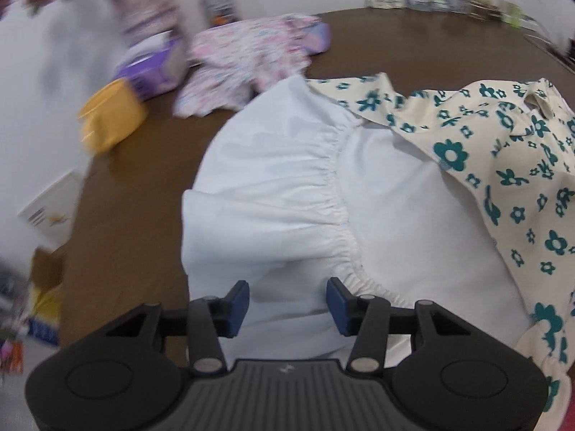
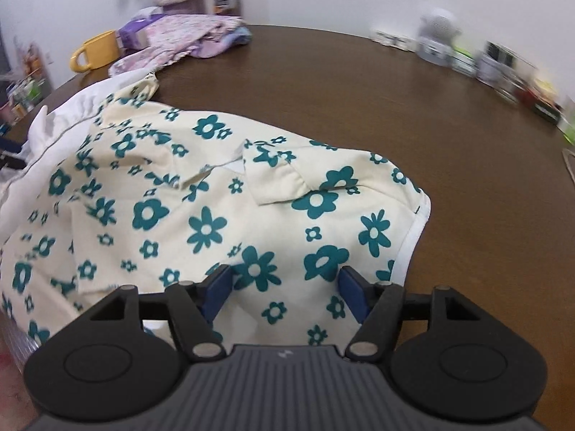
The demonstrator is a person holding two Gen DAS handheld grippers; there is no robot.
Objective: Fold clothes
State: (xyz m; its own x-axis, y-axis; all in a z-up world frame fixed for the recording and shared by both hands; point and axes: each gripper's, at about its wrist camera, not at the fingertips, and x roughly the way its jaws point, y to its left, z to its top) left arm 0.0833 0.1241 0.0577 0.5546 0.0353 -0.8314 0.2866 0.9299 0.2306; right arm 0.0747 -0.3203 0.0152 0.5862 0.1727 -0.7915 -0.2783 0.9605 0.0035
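Left wrist view, blurry. Far left: yellow mug (image 1: 111,115), purple box (image 1: 154,68) just beside it, both on brown table (image 1: 413,46). Upper centre: pink-print garment (image 1: 248,61), crumpled, apart from the main piece. Centre: floral dress (image 1: 503,143), cream w/ teal flowers, turned partly inside out so its white lining (image 1: 280,186) w/ gathered seam fills mid-frame; printed side lies at right. Left gripper (image 1: 287,300) at bottom centre over the lining, blue pads apart, cloth below the gap but not pinched.

Right wrist view. Upper left: same mug (image 2: 95,52), box (image 2: 138,32) and pink-print garment (image 2: 187,34). Lining (image 2: 54,133) shows at left edge. Dress (image 2: 222,208) spread across left & centre, collar (image 2: 284,179) mid-frame, hem edge at right on bare table (image 2: 413,107). Right gripper (image 2: 285,296) bottom centre above printed cloth, pads wide apart, nothing clamped. Upper right: blurred small items (image 2: 467,50) along table's far edge.
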